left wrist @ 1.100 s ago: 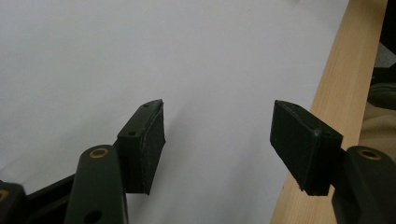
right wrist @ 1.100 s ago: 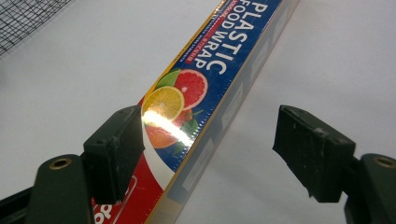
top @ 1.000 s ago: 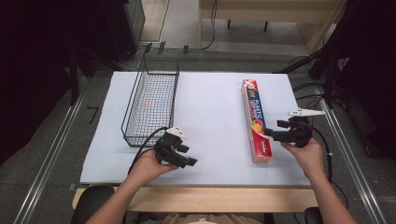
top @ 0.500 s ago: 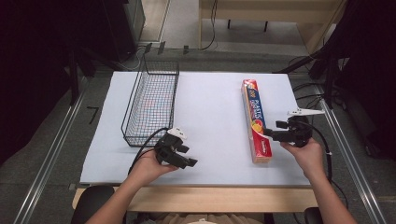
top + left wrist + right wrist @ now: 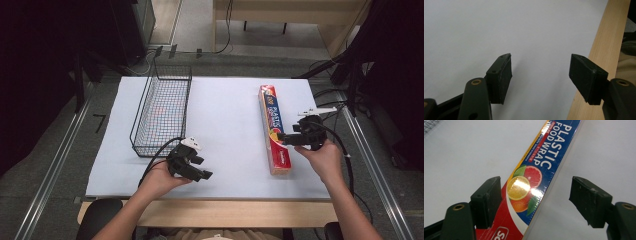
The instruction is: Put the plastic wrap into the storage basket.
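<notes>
A long box of plastic food wrap [image 5: 273, 126], red and blue with citrus pictures, lies lengthwise on the right half of the white table. My right gripper [image 5: 281, 138] is open at the box's near part, coming in from its right. In the right gripper view the box [image 5: 541, 162] runs between the two spread jaws of that gripper [image 5: 535, 200], close to the left one and apart from the right one. My left gripper [image 5: 201, 168] hovers open over bare table near the front edge. In the left gripper view it [image 5: 540, 77] has nothing between its jaws.
A black wire basket [image 5: 162, 107] stands on the left half of the white table top [image 5: 225, 115], just beyond the left hand. The table's wooden front edge [image 5: 596, 50] runs close to the left gripper. Metal rails flank the table.
</notes>
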Demonstrator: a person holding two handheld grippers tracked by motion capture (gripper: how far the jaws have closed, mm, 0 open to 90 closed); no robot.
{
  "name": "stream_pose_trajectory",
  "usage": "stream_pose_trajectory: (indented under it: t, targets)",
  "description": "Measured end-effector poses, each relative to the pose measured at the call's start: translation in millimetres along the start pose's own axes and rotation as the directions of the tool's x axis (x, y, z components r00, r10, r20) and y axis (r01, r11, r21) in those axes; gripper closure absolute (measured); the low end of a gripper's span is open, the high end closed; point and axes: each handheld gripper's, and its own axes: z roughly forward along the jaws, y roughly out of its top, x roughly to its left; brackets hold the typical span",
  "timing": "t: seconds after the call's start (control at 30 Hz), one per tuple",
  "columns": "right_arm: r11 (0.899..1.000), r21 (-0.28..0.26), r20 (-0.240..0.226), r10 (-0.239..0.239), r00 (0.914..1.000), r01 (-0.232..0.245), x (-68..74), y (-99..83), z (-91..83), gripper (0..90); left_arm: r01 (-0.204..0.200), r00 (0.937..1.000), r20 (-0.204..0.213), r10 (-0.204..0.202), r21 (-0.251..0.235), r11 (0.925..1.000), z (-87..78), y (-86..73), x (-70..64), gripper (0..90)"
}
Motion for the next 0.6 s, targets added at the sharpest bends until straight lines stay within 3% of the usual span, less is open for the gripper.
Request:
stream_pose_trajectory:
  t: [0.17,0.33,0.47,0.6]
  targets:
    - [0.999,0.045,0.010,0.018,0.9998,-0.019,2.8,8.2,12.4,23.4,-0.005,1.0000,0.003,0.005,0.001,1.0000,-0.3,0.3,-0.7,35.1]
    - [0.995,0.096,0.069,0.000,0.9976,-0.006,11.1,15.8,30.8,21.9,-0.001,1.0000,0.008,0.001,0.003,1.0000,1.3,0.6,-1.1,35.0]
    - [0.991,0.128,0.078,0.034,0.9964,-0.044,10.4,16.3,45.6,20.9,-0.007,0.9999,0.013,0.007,0.011,0.9999,2.5,0.2,-1.0,34.9]
    - [0.989,0.139,0.072,0.042,0.9965,-0.052,9.8,17.1,51.5,21.2,-0.007,0.9999,0.014,0.007,0.019,0.9998,2.6,0.1,-0.6,34.7]
